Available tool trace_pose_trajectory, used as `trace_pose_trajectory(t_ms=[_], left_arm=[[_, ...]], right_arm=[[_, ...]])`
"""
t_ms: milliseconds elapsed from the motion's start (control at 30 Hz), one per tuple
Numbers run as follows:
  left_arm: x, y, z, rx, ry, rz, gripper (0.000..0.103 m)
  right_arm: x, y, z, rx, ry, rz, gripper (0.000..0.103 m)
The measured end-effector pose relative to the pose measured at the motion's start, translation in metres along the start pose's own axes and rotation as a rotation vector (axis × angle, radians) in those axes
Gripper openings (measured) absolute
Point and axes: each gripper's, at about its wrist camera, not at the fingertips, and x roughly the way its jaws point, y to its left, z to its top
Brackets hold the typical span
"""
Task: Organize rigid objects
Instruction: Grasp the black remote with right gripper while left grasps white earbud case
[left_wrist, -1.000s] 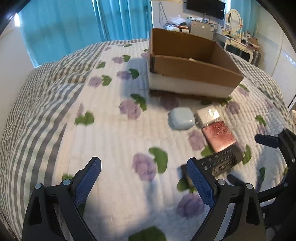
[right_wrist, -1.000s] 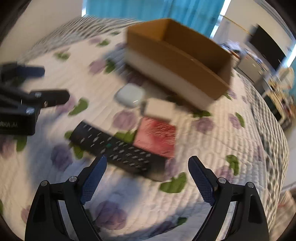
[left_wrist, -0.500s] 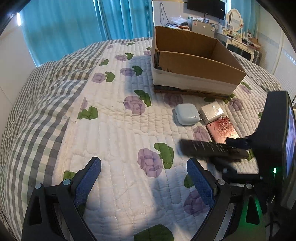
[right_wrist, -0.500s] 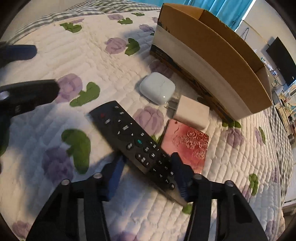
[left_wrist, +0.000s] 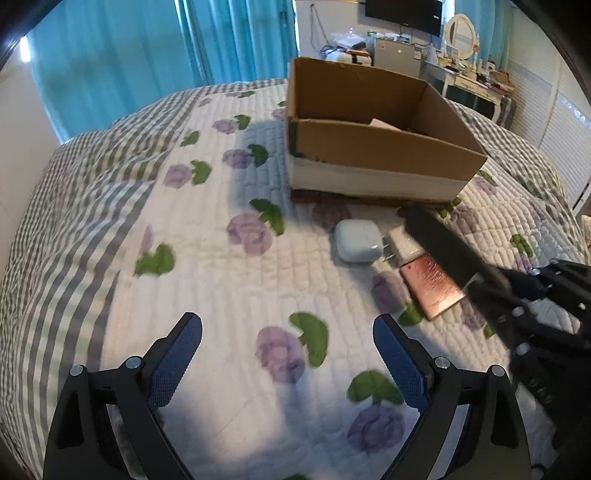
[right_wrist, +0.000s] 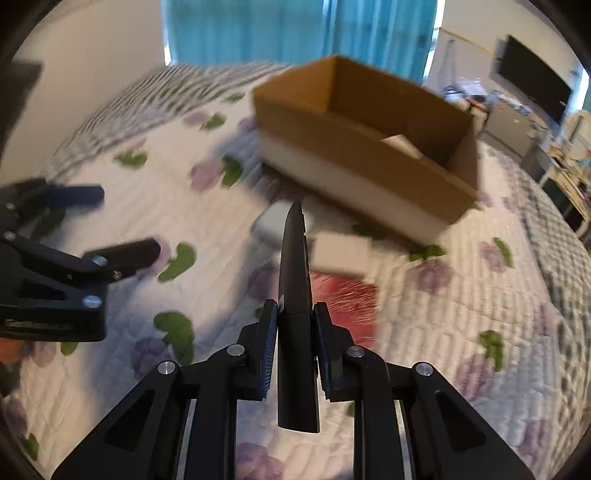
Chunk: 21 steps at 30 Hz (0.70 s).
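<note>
Left wrist view. Quilted bedspread (left_wrist: 229, 280), white with purple flowers and green leaves, grey gingham border at left. Teal curtains (left_wrist: 155, 55) behind; wall-mounted television (left_wrist: 402, 14), small fridge (left_wrist: 397, 59), dressing table with oval mirror (left_wrist: 460, 38) at far right. Open cardboard box (left_wrist: 373, 147), white band along its base, resting on the quilt, something pale inside. Just before the box: white earbud case (left_wrist: 357, 240); white charger plug (left_wrist: 400, 245) beside it, prongs toward the case; pink-red patterned card (left_wrist: 432, 286) flat on the quilt. Left gripper (left_wrist: 288, 345) low in frame, blue-padded fingers spread wide, nothing between them. Right gripper (left_wrist: 517, 291) at right edge, clamped on black remote control (left_wrist: 447, 245), raised over plug and card, tip toward the box.

Right wrist view, blurred. Right gripper (right_wrist: 295, 328) closed tight on the remote control (right_wrist: 295, 295), held edge-on, far end pointing toward the cardboard box (right_wrist: 362, 147). Earbud case (right_wrist: 271, 225), charger plug (right_wrist: 340, 251) and card (right_wrist: 347, 302) on the bedspread (right_wrist: 443, 295) below. Left gripper (right_wrist: 122, 225) at left, fingers apart. Curtains (right_wrist: 295, 33) and television (right_wrist: 532, 92) behind.
</note>
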Motion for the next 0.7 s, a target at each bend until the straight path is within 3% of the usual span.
trace_pose_trajectory(t_ms=[200,333,600,700], left_arm=[[0.020,-0.027,0.023,0.029,-0.019,-0.022,0.095],[0.044,-0.038,0.032,-0.007,-0.011,-0.029,0.095],[0.089,-0.050,0.043,-0.006,0.023,-0.033,0.094],[0.104,-0.053,0.047,0.004,0.047,-0.027,0.081]], right_arm=[[0.001,-0.048,0.004,0.207,-0.016,-0.081,0.019],[0.008,-0.075,-0.001,0.349,-0.010,-0.148,0.019],[0.026,-0.094,-0.004,0.459,0.002,-0.144,0.019],[0.031,-0.096,-0.006,0.466,0.010,-0.138,0.019]])
